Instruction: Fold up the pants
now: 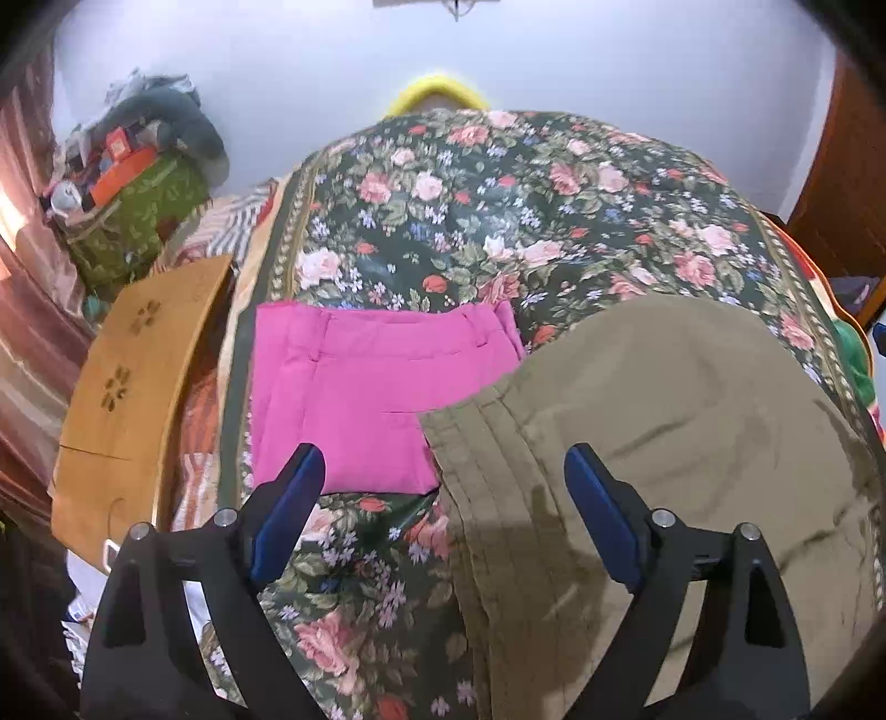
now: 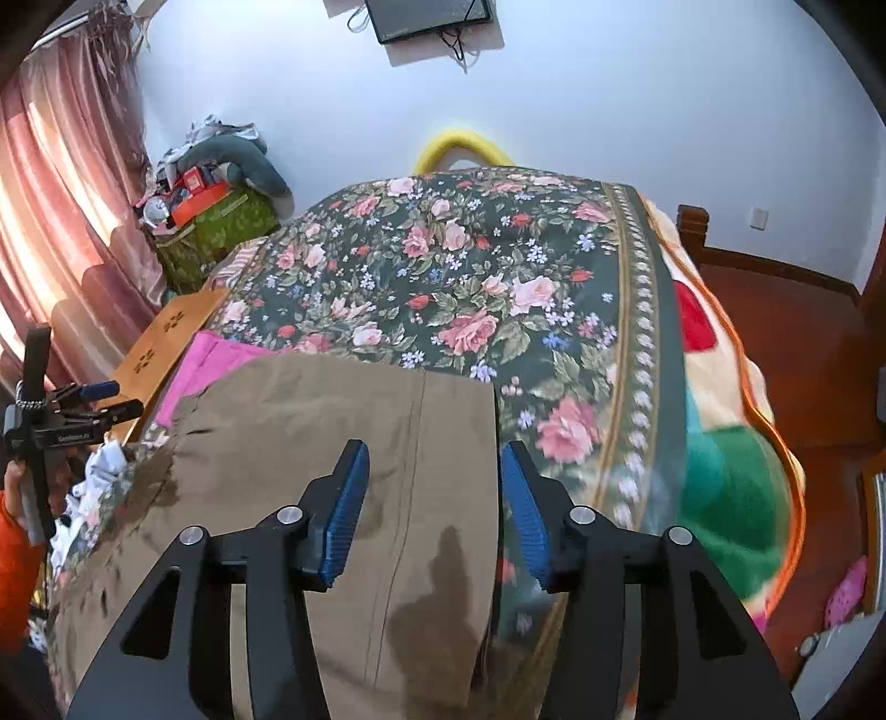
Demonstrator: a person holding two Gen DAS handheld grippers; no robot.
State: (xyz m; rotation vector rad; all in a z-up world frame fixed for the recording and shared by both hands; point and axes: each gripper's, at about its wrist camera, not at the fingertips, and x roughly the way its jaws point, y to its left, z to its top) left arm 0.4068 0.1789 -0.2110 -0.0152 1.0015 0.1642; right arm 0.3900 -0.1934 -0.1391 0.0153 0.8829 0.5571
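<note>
We find the khaki pants (image 1: 692,421) lying flat on the floral bedcover (image 1: 498,221), spread over its near part, with a stitched edge band running along their left border in the left wrist view. In the right wrist view the same garment fills the foreground; a seam runs down its middle and its right edge lies straight against the flower print. Dark patches mark the fabric in both views; we cannot tell whether they are shadow or damp.

The left gripper (image 1: 443,487) stands wide open above the bedcover and the left border of the khaki pants. Its pads (image 1: 601,515) press on nothing. The right gripper (image 2: 434,493) is partly open over the right edge of the khaki pants; its left pad (image 2: 349,509) is over the cloth and the right pad over the bedcover, with no fabric pinched between them.

A folded pink garment (image 1: 354,387) lies on the bedcover just left of the khaki pants, its right edge tucked under them. A brown board (image 1: 133,399) sits at the left side of the bed. Beyond it we note a green box (image 2: 221,232) piled with items, a pink curtain (image 2: 72,194), and a dark screen (image 2: 432,19) on the white wall.
</note>
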